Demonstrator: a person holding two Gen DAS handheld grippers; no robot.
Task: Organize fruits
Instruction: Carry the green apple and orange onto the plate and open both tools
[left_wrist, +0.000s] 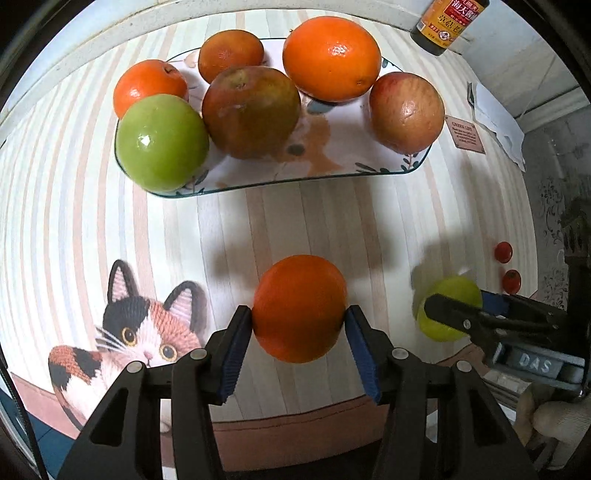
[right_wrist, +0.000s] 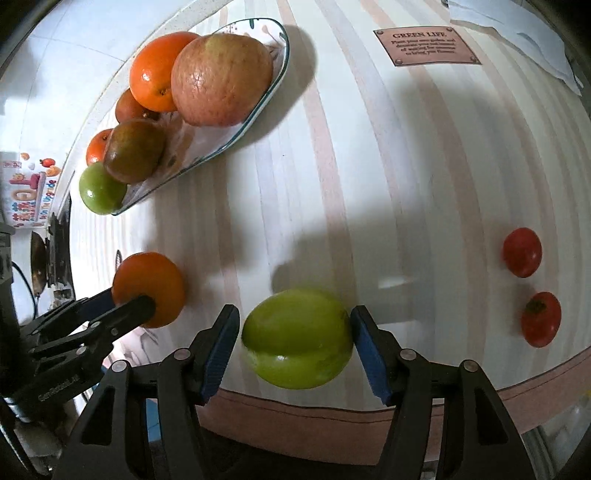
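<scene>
My left gripper (left_wrist: 299, 321) is shut on an orange (left_wrist: 300, 308) and holds it above the striped mat; it also shows in the right wrist view (right_wrist: 148, 288). My right gripper (right_wrist: 293, 338) is shut on a green apple (right_wrist: 297, 338), seen in the left wrist view too (left_wrist: 448, 308). A glass plate (left_wrist: 343, 147) at the back holds several fruits: a green apple (left_wrist: 161, 142), a brown-red apple (left_wrist: 251, 110), a red apple (left_wrist: 406, 112), a large orange (left_wrist: 331, 58) and two small oranges (left_wrist: 147, 85).
Two small red tomatoes (right_wrist: 521, 252) (right_wrist: 541, 319) lie on the mat to the right. A dark sauce bottle (left_wrist: 447, 24) stands at the back right. White paper (left_wrist: 498, 122) lies near a "Green Life" label (right_wrist: 426, 47). A cat picture (left_wrist: 122, 332) marks the mat's front left.
</scene>
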